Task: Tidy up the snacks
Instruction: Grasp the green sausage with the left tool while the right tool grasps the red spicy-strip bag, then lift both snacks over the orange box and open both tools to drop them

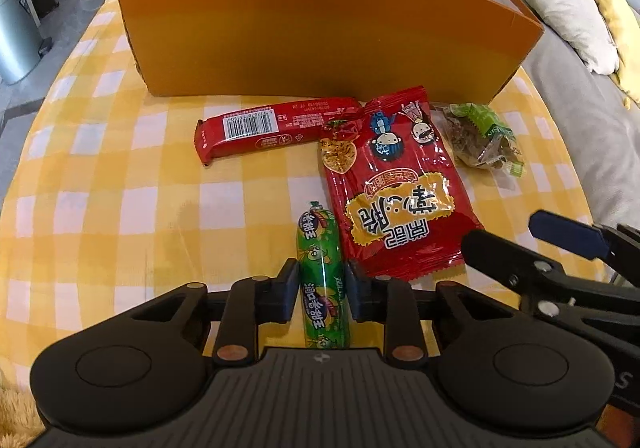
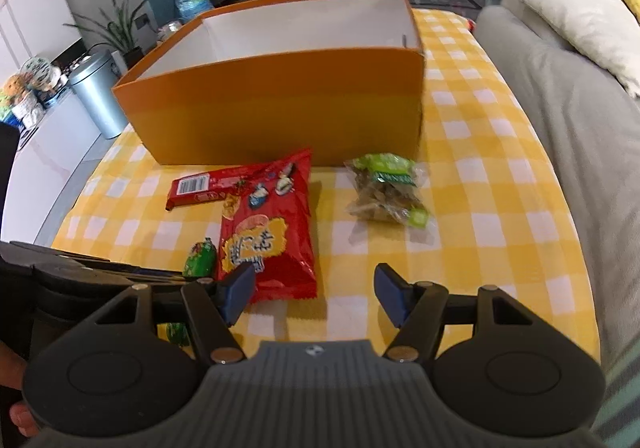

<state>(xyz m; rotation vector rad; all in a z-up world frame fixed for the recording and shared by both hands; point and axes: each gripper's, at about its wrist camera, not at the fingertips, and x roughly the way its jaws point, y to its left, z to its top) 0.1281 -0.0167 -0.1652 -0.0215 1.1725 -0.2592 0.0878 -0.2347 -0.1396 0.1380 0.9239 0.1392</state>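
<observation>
My left gripper (image 1: 321, 280) is shut on a green sausage stick (image 1: 322, 280), with both pads against its sides; the stick lies on the yellow checked cloth. To its right lies a red snack bag (image 1: 396, 187), beyond it a red bar (image 1: 272, 127) and a clear bag of green-labelled snacks (image 1: 480, 135). An open orange box (image 1: 320, 27) stands behind them. My right gripper (image 2: 316, 290) is open and empty above the cloth, by the near edge of the red bag (image 2: 268, 232). The green stick (image 2: 200, 258), the red bar (image 2: 200, 187), the clear bag (image 2: 386, 189) and the box (image 2: 280, 107) show there too.
A grey sofa (image 2: 560, 127) with a pale cushion (image 2: 580, 19) borders the table on the right. A metal bin (image 2: 96, 91) and plants stand past the table's left edge. The right gripper's fingers (image 1: 520, 260) reach into the left wrist view at the lower right.
</observation>
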